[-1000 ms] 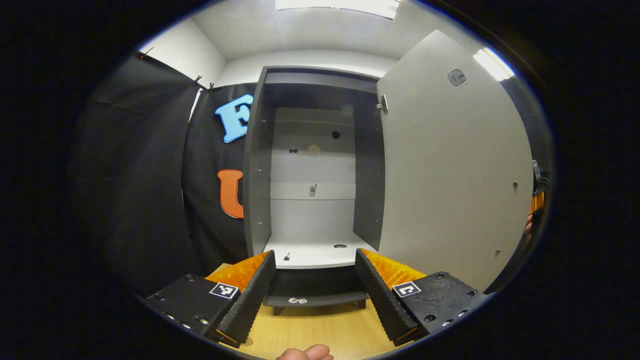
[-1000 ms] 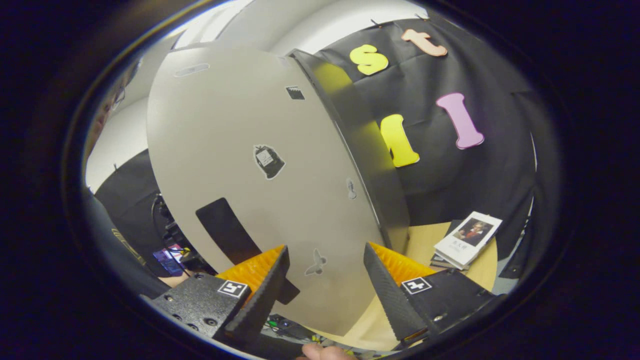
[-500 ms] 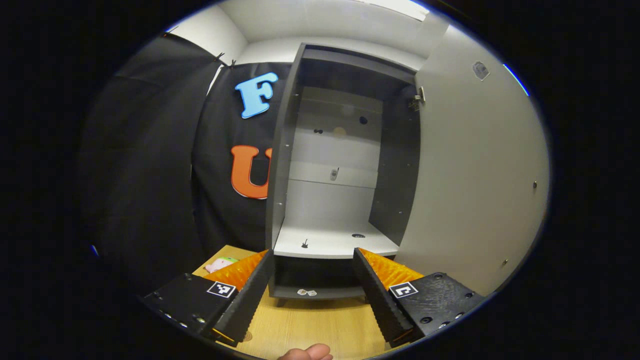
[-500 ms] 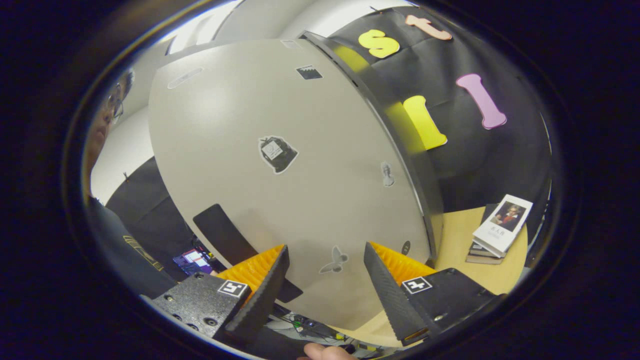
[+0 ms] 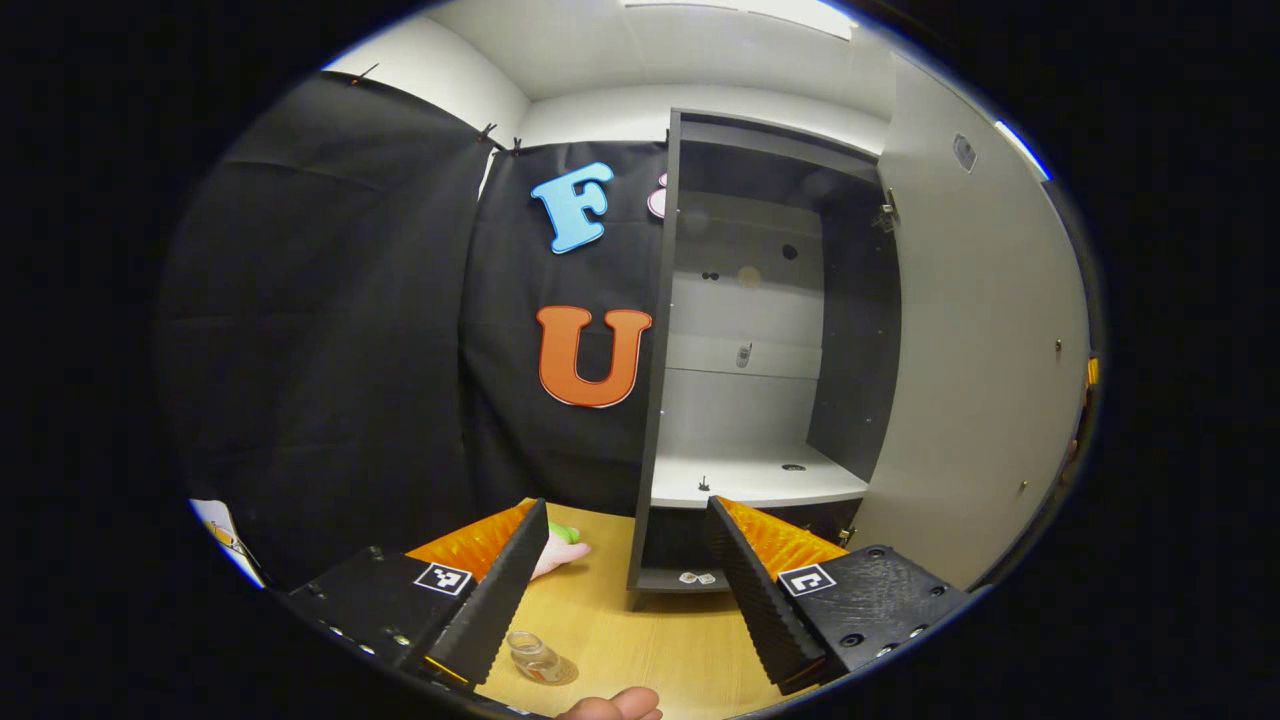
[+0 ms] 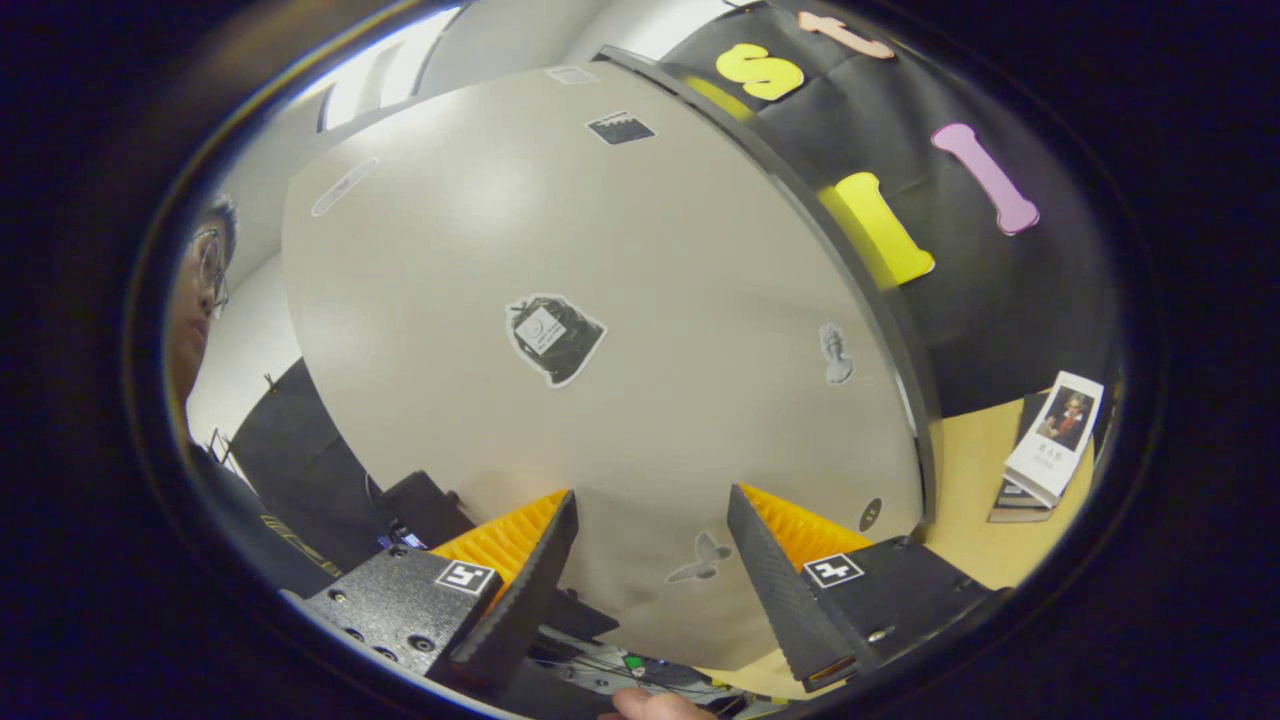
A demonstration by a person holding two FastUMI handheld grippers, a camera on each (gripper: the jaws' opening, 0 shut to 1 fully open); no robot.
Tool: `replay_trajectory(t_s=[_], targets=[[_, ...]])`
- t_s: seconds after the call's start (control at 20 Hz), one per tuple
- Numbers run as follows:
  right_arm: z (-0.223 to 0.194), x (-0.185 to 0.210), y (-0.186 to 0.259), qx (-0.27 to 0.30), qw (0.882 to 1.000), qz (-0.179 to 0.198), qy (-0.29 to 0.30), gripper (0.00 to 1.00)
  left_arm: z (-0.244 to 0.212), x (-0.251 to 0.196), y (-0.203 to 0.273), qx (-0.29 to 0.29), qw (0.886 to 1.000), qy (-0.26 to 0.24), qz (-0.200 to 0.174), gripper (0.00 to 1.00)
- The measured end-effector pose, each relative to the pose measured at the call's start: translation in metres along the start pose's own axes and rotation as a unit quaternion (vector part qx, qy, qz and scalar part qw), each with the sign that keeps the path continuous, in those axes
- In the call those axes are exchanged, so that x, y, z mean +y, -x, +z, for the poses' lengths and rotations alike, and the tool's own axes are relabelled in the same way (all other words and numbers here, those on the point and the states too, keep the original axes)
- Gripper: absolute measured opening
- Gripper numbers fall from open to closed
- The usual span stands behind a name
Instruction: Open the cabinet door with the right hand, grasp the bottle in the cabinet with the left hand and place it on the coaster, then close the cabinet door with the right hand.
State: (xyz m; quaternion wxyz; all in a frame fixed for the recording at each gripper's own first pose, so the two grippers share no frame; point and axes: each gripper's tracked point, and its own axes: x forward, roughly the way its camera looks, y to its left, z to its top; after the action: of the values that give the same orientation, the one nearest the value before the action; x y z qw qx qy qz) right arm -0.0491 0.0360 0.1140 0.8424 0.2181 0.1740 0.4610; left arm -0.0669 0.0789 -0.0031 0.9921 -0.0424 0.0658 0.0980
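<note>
My left gripper has swung leftward over the last second, so the cabinet now sits right of centre, and the small clear bottle shows on the wooden tabletop near its front edge, on a round coaster. Its jaws stand wide apart, holding nothing. My right gripper, likewise spread and empty, has drawn closer to the outer face of the open cabinet door. I judge the placing done; only closing the door remains.
</note>
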Motion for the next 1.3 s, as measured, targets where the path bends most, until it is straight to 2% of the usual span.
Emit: replay_trajectory(t_s=[0.1, 0.25, 0.45, 0.55, 0.65, 0.7, 0.75, 1.05, 1.15, 1.2, 1.3], targets=[[0.001, 0.003, -0.008, 0.0, 1.0, 0.01, -0.004, 0.97, 0.003, 0.014, 0.007, -0.005, 1.0, -0.017, 0.02, 0.95], [0.001, 0.005, -0.026, 0.0, 1.0, 0.021, -0.016, 0.97, 0.001, 0.023, 0.014, -0.004, 0.999, -0.032, 0.029, 0.95], [0.007, 0.001, -0.05, -0.011, 0.999, 0.022, -0.034, 0.97, 0.004, 0.044, 0.025, -0.005, 0.997, -0.065, 0.052, 0.95], [0.009, -0.002, -0.06, -0.01, 0.999, 0.019, -0.044, 0.97, 0.005, 0.052, 0.028, -0.004, 0.996, -0.064, 0.059, 0.95], [0.015, -0.012, -0.066, -0.024, 0.999, -0.001, -0.043, 0.97, 0.005, 0.064, 0.031, -0.001, 0.996, -0.061, 0.069, 0.95], [0.019, -0.015, -0.067, -0.031, 0.998, -0.001, -0.05, 0.97, 0.004, 0.069, 0.032, -0.001, 0.995, -0.06, 0.076, 1.0], [0.021, -0.015, -0.068, -0.036, 0.998, 0.001, -0.06, 0.97, 0.004, 0.073, 0.031, 0.001, 0.995, -0.057, 0.081, 0.96], [0.021, -0.019, -0.059, -0.04, 0.997, -0.008, -0.068, 0.97, -0.002, 0.086, 0.03, 0.007, 0.995, -0.034, 0.091, 0.96], [0.022, -0.022, -0.054, -0.046, 0.997, -0.027, -0.062, 0.97, -0.004, 0.084, 0.025, 0.009, 0.996, -0.025, 0.088, 0.96], [0.024, -0.029, -0.054, -0.056, 0.996, -0.052, -0.053, 0.97, -0.003, 0.082, 0.022, 0.008, 0.996, -0.023, 0.084, 0.96], [0.033, -0.057, -0.05, -0.094, 0.985, -0.144, -0.015, 0.97, -0.002, 0.077, 0.014, 0.006, 0.997, -0.021, 0.074, 0.96]])
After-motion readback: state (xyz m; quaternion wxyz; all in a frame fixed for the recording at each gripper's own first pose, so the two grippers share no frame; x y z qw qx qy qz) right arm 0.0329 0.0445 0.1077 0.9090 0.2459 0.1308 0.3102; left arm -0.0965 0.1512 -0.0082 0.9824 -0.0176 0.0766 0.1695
